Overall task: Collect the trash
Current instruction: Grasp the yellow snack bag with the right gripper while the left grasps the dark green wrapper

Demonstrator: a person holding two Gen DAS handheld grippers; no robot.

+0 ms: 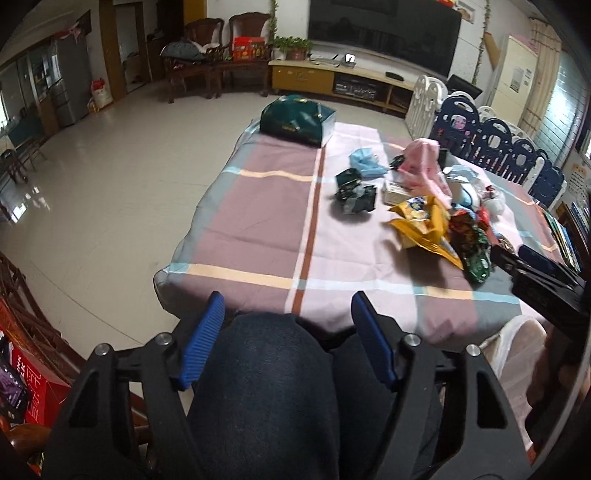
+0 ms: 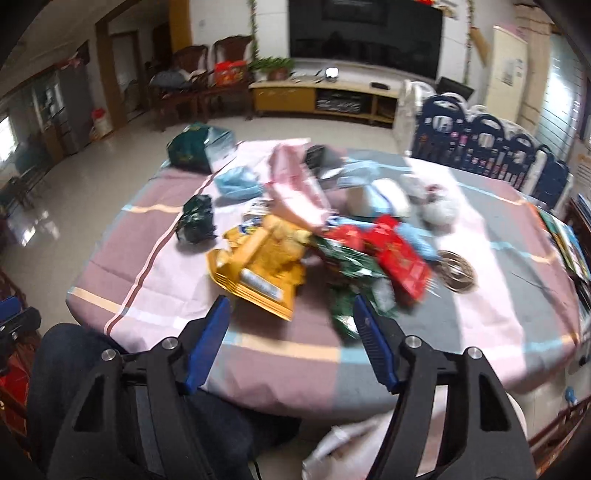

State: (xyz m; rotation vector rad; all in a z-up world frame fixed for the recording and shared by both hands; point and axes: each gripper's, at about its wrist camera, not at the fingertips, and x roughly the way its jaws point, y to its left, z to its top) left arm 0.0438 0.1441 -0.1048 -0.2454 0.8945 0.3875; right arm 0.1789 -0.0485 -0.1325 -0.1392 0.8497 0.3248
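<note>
While both spread — left hand-held gripper (image 1: 288, 306), right hand-held gripper (image 2: 291, 310) — trash pile (image 2: 317, 236) ahead.

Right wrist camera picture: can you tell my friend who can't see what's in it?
The open right gripper hovers, holding nothing, above the near edge of a table with a pink-and-grey checked cloth. Crumpled trash is piled there: a yellow snack bag, a red wrapper and a green foil wrapper.

A heap of wrappers (image 2: 266, 258) lies on the table (image 2: 498, 295), toward its right and middle. A box (image 1: 297, 118) sits at the far left corner. Beyond the table, a cabinet (image 2: 325, 98) stands under the television (image 2: 364, 31).
</note>
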